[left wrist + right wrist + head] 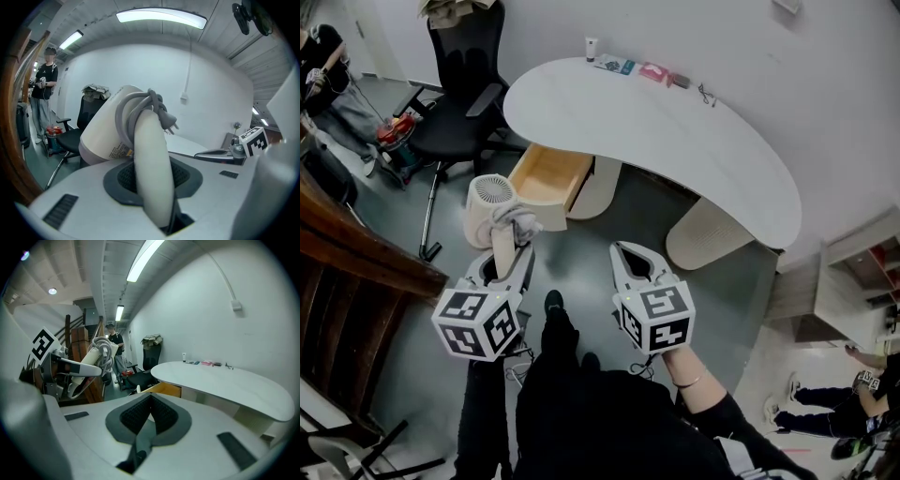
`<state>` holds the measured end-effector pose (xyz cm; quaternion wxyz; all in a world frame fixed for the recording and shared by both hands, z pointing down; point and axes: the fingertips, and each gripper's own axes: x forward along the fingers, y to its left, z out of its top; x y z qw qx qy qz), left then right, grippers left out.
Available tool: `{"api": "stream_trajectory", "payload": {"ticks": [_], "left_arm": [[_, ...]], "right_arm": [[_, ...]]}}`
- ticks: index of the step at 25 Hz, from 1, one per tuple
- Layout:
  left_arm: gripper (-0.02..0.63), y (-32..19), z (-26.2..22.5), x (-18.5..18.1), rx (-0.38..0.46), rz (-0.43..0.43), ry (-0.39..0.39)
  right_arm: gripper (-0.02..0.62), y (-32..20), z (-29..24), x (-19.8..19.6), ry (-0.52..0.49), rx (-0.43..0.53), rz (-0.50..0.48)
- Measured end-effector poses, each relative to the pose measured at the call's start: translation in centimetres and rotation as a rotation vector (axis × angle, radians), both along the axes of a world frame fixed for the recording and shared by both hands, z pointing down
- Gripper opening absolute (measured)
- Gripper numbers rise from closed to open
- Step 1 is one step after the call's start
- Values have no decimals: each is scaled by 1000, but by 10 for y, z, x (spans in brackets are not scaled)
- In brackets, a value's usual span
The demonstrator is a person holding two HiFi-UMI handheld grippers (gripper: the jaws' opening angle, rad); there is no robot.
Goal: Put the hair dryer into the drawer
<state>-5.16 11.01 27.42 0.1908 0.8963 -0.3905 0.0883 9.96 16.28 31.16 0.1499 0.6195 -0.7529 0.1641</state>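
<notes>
Your left gripper, jaws clamped on the hair dryer, hangs short of the open drawer; right gripper jaws together, empty: clear the front edge, then lower gently.

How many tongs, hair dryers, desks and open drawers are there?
Tongs: 2, the left tongs and the right tongs
Hair dryer: 1
Desk: 1
Open drawer: 1
Total: 5

No legible text anywhere. Small printed label on hair dryer too blurred to read.
</notes>
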Motion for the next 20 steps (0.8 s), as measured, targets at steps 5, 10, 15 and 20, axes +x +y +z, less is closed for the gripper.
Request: {"api": "stream_trajectory", "payload": {"ticks": [5,10,15,20], "left_arm": [[117,-44,4,-2,-9,22,-9],[117,-91,10,-7,-30,41,-14],[117,-133,17,-13,-64,69,-26],[117,-165,27,-15,-87,117,-52]], "right_arm": [[2,-38,4,-2,5,-15,21],[2,-77,11,-6,2,-44,48],[2,-112,18,-11,-1,-82,80],[2,-144,23,-17,5,-106,98]]}}
